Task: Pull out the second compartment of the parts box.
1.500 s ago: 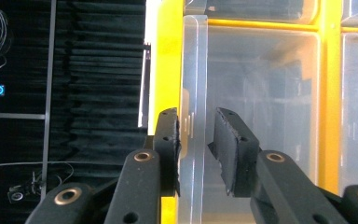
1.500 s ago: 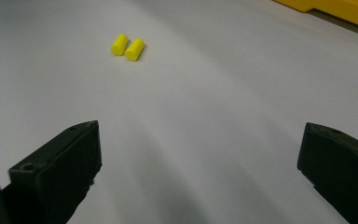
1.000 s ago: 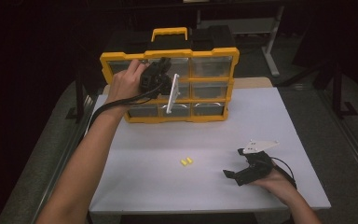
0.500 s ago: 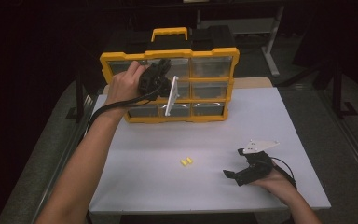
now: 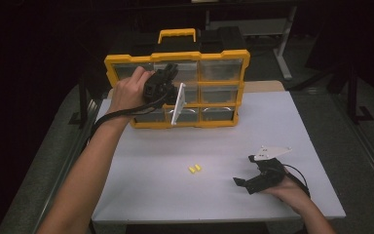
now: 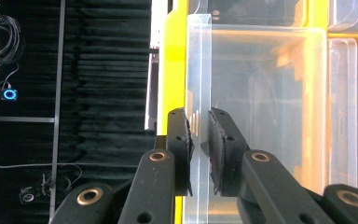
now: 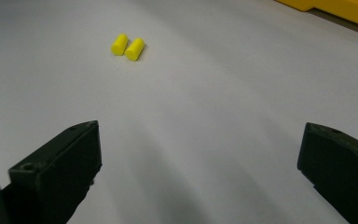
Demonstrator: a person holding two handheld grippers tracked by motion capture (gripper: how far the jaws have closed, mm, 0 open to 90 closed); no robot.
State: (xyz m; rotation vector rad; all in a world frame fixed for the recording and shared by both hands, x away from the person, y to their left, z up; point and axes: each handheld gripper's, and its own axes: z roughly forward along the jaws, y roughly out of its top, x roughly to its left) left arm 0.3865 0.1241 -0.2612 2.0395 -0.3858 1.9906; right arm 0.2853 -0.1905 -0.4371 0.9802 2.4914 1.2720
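High view: a yellow plastic organiser case [image 5: 175, 90] with a carry handle and a grid of clear drawers stands upright at the far edge of a pale, matt, rectangular table [image 5: 292, 131]. The left claw [image 5: 168, 80], black and angular, is held against the case's front, where a thin clear drawer tab [image 5: 177, 103] juts outward from the grid. Two small yellow cylinders [image 5: 195, 168] lie touching one another near the table's middle, well apart from the case. The right claw [image 5: 243, 184] rests low near the front right corner, a grey three-cornered plate on its top. The room around is dark, with grey flooring and metal stand legs behind.

Left gripper view: the left claw [image 6: 199, 140] is pinched on the clear drawer tab [image 6: 199, 70], a smooth, translucent plastic lip beside the glossy yellow frame; the ribbed black pads press both its faces. Black corrugated curtain and coiled cables fill the left background.

Right gripper view: the right claw [image 7: 198, 158] stands wide, nothing between its blocky matt jaws. The yellow cylinders [image 7: 128, 46] appear as short blunt-ended plugs lying side by side ahead on the smooth table [image 7: 214, 93], and a corner of the case [image 7: 340, 9] shows beyond.
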